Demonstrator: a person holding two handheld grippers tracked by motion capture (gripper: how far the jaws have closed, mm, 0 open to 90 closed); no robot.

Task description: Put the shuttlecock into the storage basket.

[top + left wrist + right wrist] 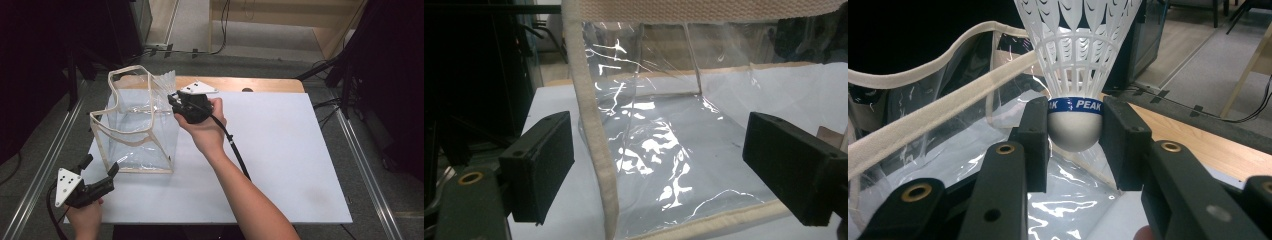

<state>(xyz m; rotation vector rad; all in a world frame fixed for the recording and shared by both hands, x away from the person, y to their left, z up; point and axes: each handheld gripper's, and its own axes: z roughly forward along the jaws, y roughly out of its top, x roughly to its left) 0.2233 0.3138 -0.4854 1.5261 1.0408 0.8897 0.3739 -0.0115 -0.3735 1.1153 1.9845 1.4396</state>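
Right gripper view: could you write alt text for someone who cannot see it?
Two black jaws of the right gripper pinch the rounded white cork of a white plastic shuttlecock with a blue band reading PEAK, feathers pointing up. Behind and below it is a clear plastic bag with cream fabric trim, standing open on a white table.

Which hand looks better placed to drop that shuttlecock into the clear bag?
The right. The right gripper already clamps the shuttlecock by its cork, right at the clear bag near its open rim. The left gripper is open and holds nothing, low by the bag's near corner.
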